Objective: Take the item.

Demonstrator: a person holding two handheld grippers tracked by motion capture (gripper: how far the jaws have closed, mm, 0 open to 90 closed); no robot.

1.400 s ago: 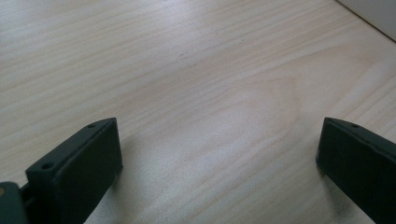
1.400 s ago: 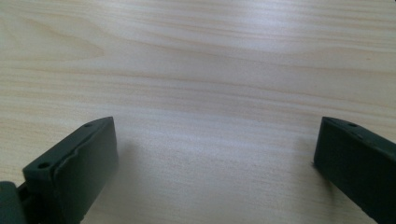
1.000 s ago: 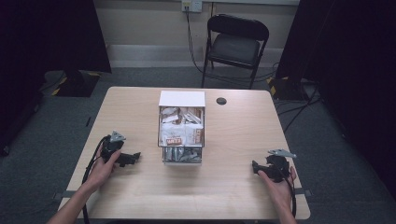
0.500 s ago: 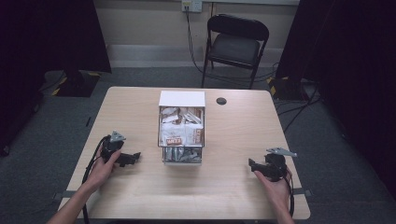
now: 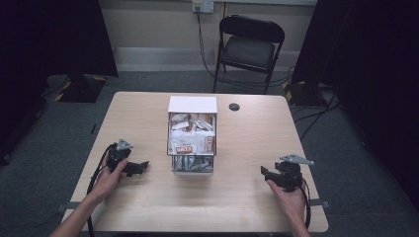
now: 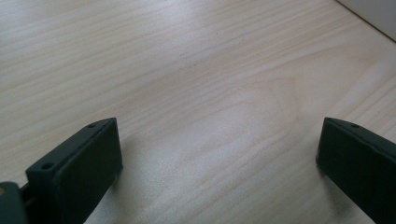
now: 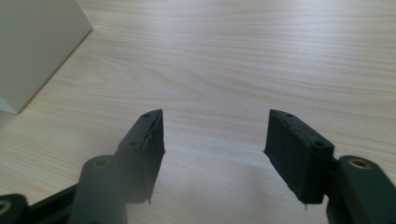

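A white box (image 5: 192, 104) stands at the table's middle, its open side packed with several snack packets (image 5: 191, 143). My left gripper (image 5: 143, 167) rests on the wood left of the box and points toward it. In the left gripper view my left gripper (image 6: 219, 154) stands wide open over bare wood, with the box's corner (image 6: 373, 14) at the top right. My right gripper (image 5: 263, 173) is held just above the table right of the box. In the right gripper view its jaws (image 7: 215, 140) have just been closing and stand partly apart with nothing between them. The box wall (image 7: 37, 46) shows at the upper left.
A small black round disc (image 5: 234, 106) lies on the light wooden table (image 5: 237, 207) behind the box to the right. A black folding chair (image 5: 249, 49) stands beyond the far edge. Bare wood lies between each gripper and the box.
The right hand has lifted its gripper slightly and brought it a little toward the box. The left hand and the box have kept still.
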